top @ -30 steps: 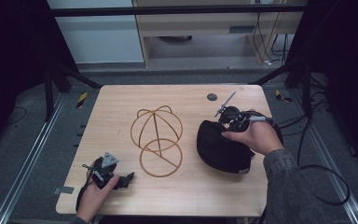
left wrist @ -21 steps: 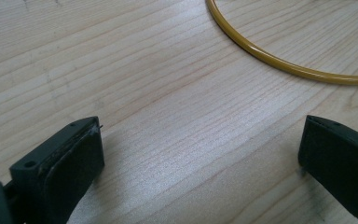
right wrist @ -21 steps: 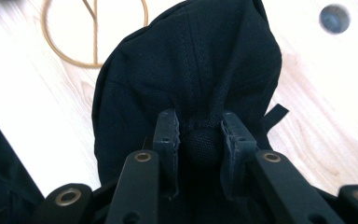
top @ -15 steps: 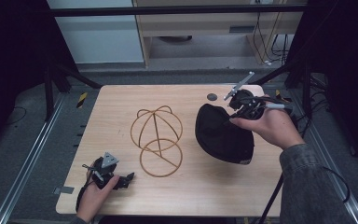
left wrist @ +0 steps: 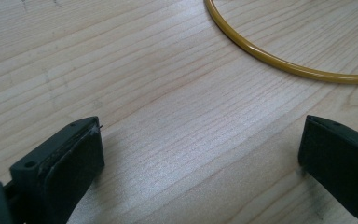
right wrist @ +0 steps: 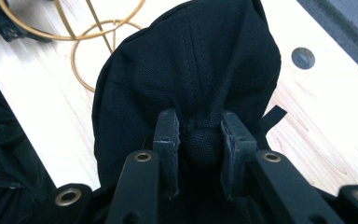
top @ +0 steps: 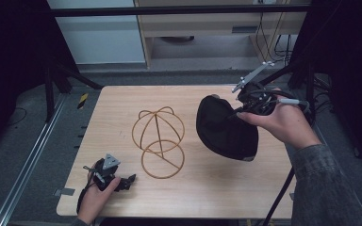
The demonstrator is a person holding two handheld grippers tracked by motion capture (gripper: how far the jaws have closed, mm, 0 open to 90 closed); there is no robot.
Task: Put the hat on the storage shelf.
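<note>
1. Right gripper (top: pixel 238 113) pinches a black cap (top: pixel 224 129) by the button on its crown; in the right gripper view the pads (right wrist: pixel 167 140) press on both sides of that button (right wrist: pixel 204 145).
2. Cap hangs off the table (top: pixel 207 197), lifted above the right half, near the far right corner; fabric droops below the jaws, toward the right edge.
3. Right hand (top: pixel 283 123) wraps the gripper body, sleeve (top: pixel 325 188) comes in from the bottom right; grey plate (top: pixel 252 76) sticks up beyond the far edge.
4. Left gripper (top: pixel 128 180) rests low at the near left corner, jaws spread wide, nothing between them; the left gripper view shows bare wood between the two pads (left wrist: pixel 72 154).
5. Left hand (top: pixel 94 200) holds it at the near edge.
6. Gold wire hat stand (top: pixel 159 136) sits mid-table, dome tipped over onto the wood, base ring (left wrist: pixel 279 63) just ahead of the left gripper, not touching it.
7. Stand and cap are apart, cap to the stand's right.
8. Small dark round hole (right wrist: pixel 303 58) in the tabletop by the far right corner.
</note>
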